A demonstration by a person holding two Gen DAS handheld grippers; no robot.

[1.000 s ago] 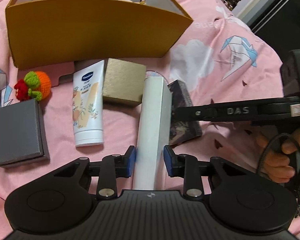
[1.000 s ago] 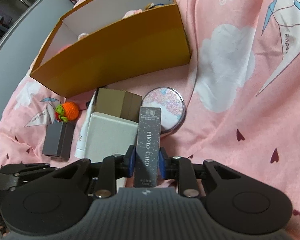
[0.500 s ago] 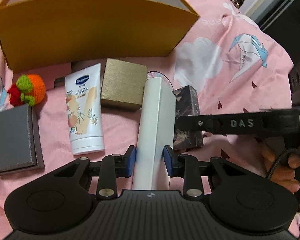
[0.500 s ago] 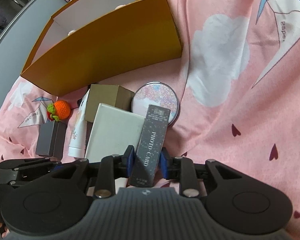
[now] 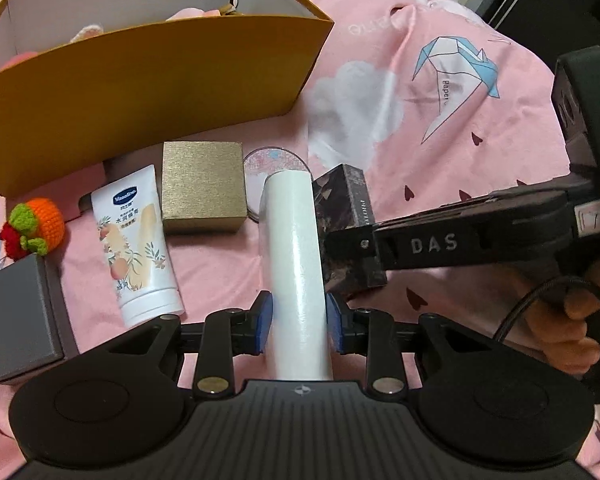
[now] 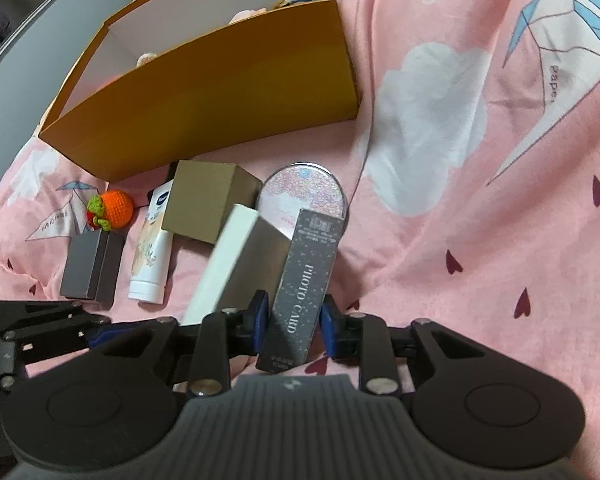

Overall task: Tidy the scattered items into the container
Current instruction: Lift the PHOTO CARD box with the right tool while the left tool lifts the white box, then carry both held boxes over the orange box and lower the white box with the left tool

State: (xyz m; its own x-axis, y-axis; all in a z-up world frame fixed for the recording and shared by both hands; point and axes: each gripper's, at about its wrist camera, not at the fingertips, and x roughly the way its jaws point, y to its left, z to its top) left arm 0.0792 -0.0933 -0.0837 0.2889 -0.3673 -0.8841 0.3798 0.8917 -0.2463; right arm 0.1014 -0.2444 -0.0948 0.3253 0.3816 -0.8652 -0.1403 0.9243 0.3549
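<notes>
On a pink bedspread (image 5: 440, 152), scattered items lie in front of an open orange box (image 5: 148, 92). Left-wrist view, from the left: at 9 o'clock a grey box (image 5: 16, 312) is cut by the frame edge; above it sits a crocheted orange (image 5: 40, 224); next come a lotion tube (image 5: 134, 240) lying cap-down and a gold box (image 5: 202, 186). A round pink tin (image 5: 276, 158) shows only its upper rim at 12 o'clock behind the white box (image 5: 296, 264), whose lower end is hidden behind the tool body. The left gripper (image 5: 299, 322) is clamped on this white box, blue pads against both sides. At 3 o'clock a hand (image 5: 572, 312), partly hidden by cable, carries the second tool. Inside the orange box, soft pale shapes peek over the wall, too hidden to name. Right-wrist view: the right gripper (image 6: 292, 326) brackets a dark card box (image 6: 304, 292) lettered "PHOTO CARD"; its left pad touches the box, a sliver of gap appears at the right pad, so the grip cannot be judged. The white box leans just left of it, blurred.
</notes>
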